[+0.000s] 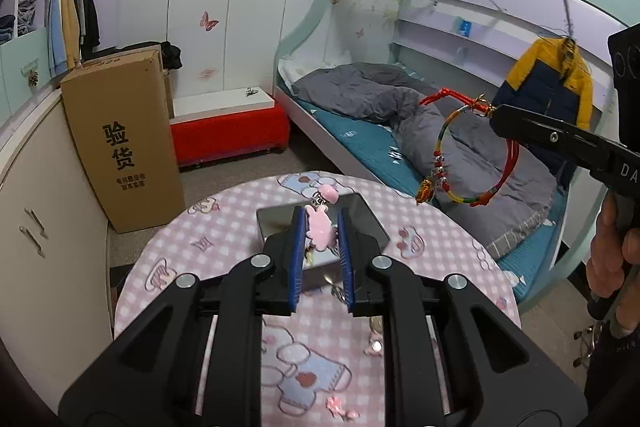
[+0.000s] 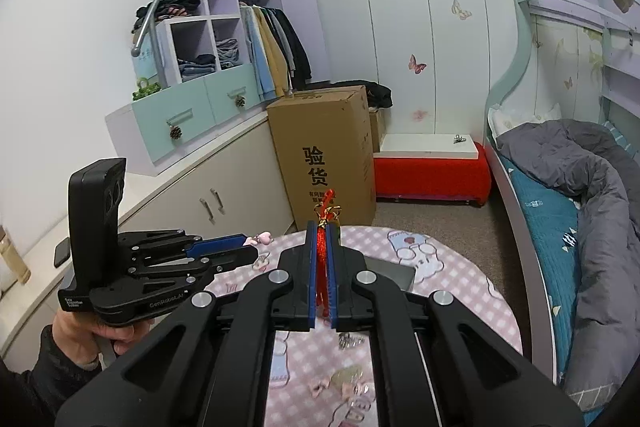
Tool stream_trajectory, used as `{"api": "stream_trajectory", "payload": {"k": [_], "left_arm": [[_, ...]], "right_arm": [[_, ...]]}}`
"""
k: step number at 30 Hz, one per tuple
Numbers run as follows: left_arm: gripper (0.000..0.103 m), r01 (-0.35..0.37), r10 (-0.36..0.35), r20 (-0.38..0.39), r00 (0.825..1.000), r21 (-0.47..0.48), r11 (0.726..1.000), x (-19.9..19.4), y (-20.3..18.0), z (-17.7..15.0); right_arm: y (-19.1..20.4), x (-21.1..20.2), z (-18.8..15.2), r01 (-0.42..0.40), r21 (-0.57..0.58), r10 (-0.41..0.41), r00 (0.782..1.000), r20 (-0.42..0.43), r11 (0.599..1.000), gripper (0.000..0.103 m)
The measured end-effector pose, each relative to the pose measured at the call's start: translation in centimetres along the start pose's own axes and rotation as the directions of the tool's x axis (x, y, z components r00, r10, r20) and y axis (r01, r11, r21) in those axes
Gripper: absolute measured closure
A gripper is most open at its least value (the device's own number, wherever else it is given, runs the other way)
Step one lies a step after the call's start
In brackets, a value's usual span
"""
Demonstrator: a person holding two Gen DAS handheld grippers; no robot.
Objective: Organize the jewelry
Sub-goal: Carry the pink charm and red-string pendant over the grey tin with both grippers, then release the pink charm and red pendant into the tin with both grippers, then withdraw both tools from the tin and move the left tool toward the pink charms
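Pink charm piece (image 1: 320,227) pinched in my left claw (image 1: 321,227), a small pink heart at its tip, held above the metal tin (image 1: 360,215). Multicoloured cord bracelet (image 1: 468,163), red tassel ends and beads, hangs as an open loop from my right claw (image 2: 321,227), clear of the desk (image 1: 440,267).

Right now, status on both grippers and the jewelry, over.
Left gripper shut on pink charm. Right gripper shut on red braided bracelet. Both above open box; nothing blocking it.

the left gripper (image 1: 320,223) pinches a pink charm (image 1: 321,231) above a metal tin (image 1: 366,215) on the checked table (image 1: 440,259); the right gripper (image 1: 496,115) dangles a colourful bracelet (image 1: 448,147).
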State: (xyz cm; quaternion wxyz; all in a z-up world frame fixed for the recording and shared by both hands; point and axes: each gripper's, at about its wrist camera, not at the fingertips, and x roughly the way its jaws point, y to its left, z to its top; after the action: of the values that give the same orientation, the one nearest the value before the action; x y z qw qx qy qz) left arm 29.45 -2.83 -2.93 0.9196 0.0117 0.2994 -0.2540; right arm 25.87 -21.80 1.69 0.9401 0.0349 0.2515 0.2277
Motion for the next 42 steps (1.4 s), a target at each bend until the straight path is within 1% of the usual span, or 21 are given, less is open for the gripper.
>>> {"api": "stream_trajectory", "payload": {"k": [3, 8, 13, 15, 17, 18, 19, 20, 21, 22, 23, 24, 25, 26, 28, 30, 32, 37, 40, 42], "left_arm": [[0.087, -0.006, 0.006, -0.015, 1.000, -0.011, 1.000, 1.4, 0.5, 1.0], [0.087, 0.008, -0.010, -0.057, 0.998, -0.032, 0.999, 4.5, 0.8, 1.9], [0.087, 0.014, -0.020, -0.105, 0.994, -0.059, 0.998, 7.6, 1.1, 1.9], [0.086, 0.006, -0.015, -0.130, 0.991, -0.075, 0.997, 9.1, 1.5, 1.7], [0.085, 0.015, -0.027, -0.157, 0.987, -0.079, 0.997, 10.2, 1.8, 1.2], [0.067, 0.009, -0.022, -0.170, 0.985, -0.078, 0.997, 10.5, 1.9, 1.0], [0.046, -0.021, 0.006, -0.189, 0.982, -0.077, 0.997, 11.0, 2.1, 0.7], [0.015, -0.047, 0.032, -0.173, 0.984, -0.082, 0.996, 10.8, 2.3, 0.5], [0.011, -0.059, 0.047, -0.139, 0.989, -0.083, 0.995, 10.4, 2.4, 0.3], [0.011, -0.065, 0.055, -0.121, 0.991, -0.083, 0.994, 10.1, 2.4, 0.2], [0.011, -0.079, 0.068, -0.119, 0.991, -0.087, 0.993, 9.7, 2.7, 0.0], [0.011, -0.095, 0.083, -0.122, 0.989, -0.090, 0.991, 9.4, 2.9, -0.1], [0.011, -0.110, 0.099, -0.119, 0.988, -0.091, 0.990, 9.1, 3.0, -0.1], [0.011, -0.141, 0.131, -0.106, 0.986, -0.091, 0.986, 8.5, 3.1, -0.3], [0.011, -0.185, 0.178, -0.080, 0.981, -0.094, 0.978, 7.1, 3.3, -0.6], [0.011, -0.214, 0.209, -0.058, 0.976, -0.095, 0.972, 5.8, 3.3, -0.8], [0.011, -0.239, 0.237, -0.030, 0.971, -0.086, 0.967, 4.3, 2.9, -1.0], [0.011, -0.287, 0.290, 0.037, 0.956, -0.054, 0.956, 0.3, 1.2, -1.7], [0.010, -0.308, 0.311, 0.072, 0.948, -0.044, 0.950, -2.1, 0.3, -2.4], [0.010, -0.310, 0.313, 0.093, 0.945, -0.042, 0.950, -3.6, -0.2, -2.7]], "right_arm": [[-0.9, 1.2, 0.7, -0.002, 0.014, 0.002, 1.000, -0.011, 1.000, 0.100], [-2.4, 3.4, 1.2, 0.000, 0.041, 0.002, 0.999, -0.044, 0.999, 0.100], [-4.0, 6.6, 0.5, 0.011, 0.078, -0.003, 0.994, -0.105, 0.997, 0.100], [-4.6, 8.3, -0.1, 0.018, 0.095, -0.004, 0.990, -0.143, 0.995, 0.100], [-5.2, 9.8, -1.0, 0.026, 0.115, -0.005, 0.984, -0.179, 0.993, 0.099], [-5.5, 10.5, -1.4, 0.029, 0.127, -0.004, 0.981, -0.194, 0.991, 0.097], [-5.8, 11.0, -1.6, 0.036, 0.140, -0.007, 0.979, -0.203, 0.989, 0.096], [-6.2, 11.3, -2.0, 0.044, 0.162, -0.009, 0.978, -0.210, 0.986, 0.094], [-6.6, 11.5, -2.4, 0.052, 0.186, -0.011, 0.977, -0.213, 0.981, 0.078], [-6.9, 11.6, -2.6, 0.068, 0.200, -0.025, 0.977, -0.213, 0.977, 0.065], [-7.2, 11.2, -2.8, 0.095, 0.216, -0.051, 0.978, -0.202, 0.972, 0.028], [-7.4, 10.8, -2.9, 0.108, 0.225, -0.067, 0.981, -0.181, 0.968, 0.007], [-7.7, 10.2, -3.0, 0.118, 0.238, -0.083, 0.985, -0.152, 0.964, 0.007], [-7.9, 9.5, -3.2, 0.132, 0.254, -0.099, 0.985, -0.139, 0.958, 0.007], [-8.2, 8.8, -3.2, 0.158, 0.267, -0.126, 0.983, -0.135, 0.951, 0.007], [-8.0, 7.6, -3.3, 0.180, 0.266, -0.153, 0.981, -0.119, 0.947, 0.007], [-7.8, 6.8, -3.4, 0.182, 0.262, -0.157, 0.981, -0.114, 0.948, 0.007], [-6.8, 4.6, -3.3, 0.197, 0.234, -0.183, 0.980, -0.078, 0.952, 0.007], [-5.7, 2.7, -3.3, 0.200, 0.212, -0.194, 0.980, -0.048, 0.957, 0.007], [-5.1, 1.2, -3.4, 0.206, 0.202, -0.205, 0.978, -0.029, 0.957, 0.007]]}}
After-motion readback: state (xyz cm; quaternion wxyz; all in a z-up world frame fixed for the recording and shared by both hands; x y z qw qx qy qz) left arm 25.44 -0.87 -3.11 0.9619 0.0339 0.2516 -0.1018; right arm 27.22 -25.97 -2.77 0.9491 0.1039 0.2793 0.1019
